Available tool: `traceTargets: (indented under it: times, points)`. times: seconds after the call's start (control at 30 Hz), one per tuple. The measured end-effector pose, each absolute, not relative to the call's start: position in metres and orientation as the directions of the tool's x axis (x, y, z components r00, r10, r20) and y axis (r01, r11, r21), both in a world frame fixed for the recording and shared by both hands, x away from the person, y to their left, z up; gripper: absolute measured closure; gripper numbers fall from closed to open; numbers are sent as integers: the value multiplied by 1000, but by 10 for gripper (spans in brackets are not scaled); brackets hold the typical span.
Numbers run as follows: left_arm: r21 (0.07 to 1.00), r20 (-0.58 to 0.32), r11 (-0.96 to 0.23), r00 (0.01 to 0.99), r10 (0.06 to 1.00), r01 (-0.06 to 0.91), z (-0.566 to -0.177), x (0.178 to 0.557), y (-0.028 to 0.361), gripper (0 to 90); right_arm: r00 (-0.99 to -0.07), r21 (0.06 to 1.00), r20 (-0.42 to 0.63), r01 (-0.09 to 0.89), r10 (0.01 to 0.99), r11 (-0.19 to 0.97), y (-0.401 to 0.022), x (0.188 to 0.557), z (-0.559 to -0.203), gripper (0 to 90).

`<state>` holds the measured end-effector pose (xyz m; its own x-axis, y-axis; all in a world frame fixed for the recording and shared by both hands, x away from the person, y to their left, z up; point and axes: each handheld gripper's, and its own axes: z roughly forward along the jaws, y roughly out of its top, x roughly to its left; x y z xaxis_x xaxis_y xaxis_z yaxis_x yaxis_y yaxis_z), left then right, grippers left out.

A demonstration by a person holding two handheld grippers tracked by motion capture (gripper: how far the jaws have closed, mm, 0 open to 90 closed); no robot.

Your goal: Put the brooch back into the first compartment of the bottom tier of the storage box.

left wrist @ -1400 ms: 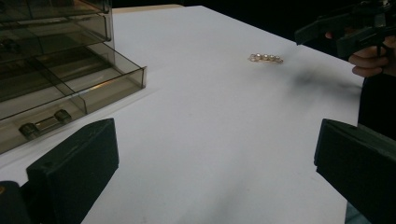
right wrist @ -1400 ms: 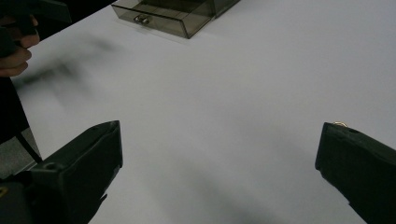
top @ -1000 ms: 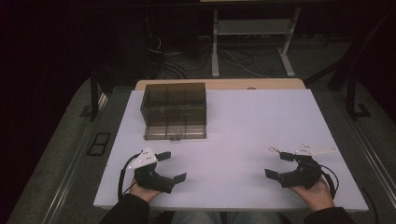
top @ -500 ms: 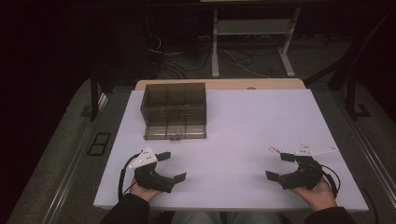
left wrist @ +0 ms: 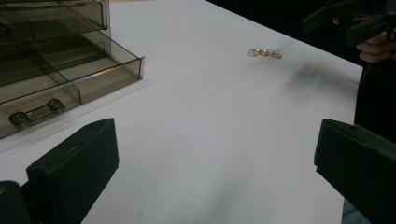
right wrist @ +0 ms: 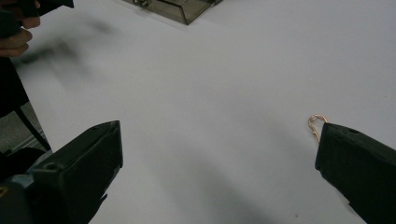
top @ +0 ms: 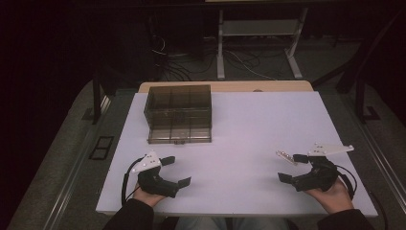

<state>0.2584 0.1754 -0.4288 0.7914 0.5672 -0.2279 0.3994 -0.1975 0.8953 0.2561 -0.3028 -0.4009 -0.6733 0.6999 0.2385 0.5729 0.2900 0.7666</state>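
A smoky clear plastic organizer box (top: pixel 178 114) with drawers stands at the far left of the white table (top: pixel 239 129); its lowest drawer (left wrist: pixel 70 88) is pulled out. A small gold hair clip with pearls (top: pixel 285 155) (left wrist: pixel 264 52) lies at the right, just beside my right gripper's far jaw (right wrist: pixel 316 125). My left gripper (top: pixel 175 171) rests near the front left edge, jaws wide apart and empty. My right gripper (top: pixel 292 167) rests near the front right edge, also open with nothing between its jaws.
Beyond the table is a dark floor with cables (top: pixel 239 60) and a white metal stand (top: pixel 261 28). A wooden edge (top: pixel 225 86) runs along the table's far side. White table surface stretches between the two grippers.
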Motion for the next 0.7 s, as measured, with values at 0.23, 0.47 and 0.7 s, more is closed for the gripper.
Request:
traceTargets:
  times: [0.23, 0.47, 0.7]
  points:
    - [894, -229, -199, 790, 568, 403, -429, 259, 176, 0, -667, 760, 244, 582, 704, 289, -310, 259, -398, 3]
    - [893, -231, -199, 790, 568, 404, -429, 259, 176, 0, -664, 744, 241, 595, 708, 306, -317, 264, -393, 3]
    - [892, -230, -200, 790, 569, 404, -429, 259, 176, 0, -661, 721, 235, 611, 713, 328, -323, 272, -391, 4]
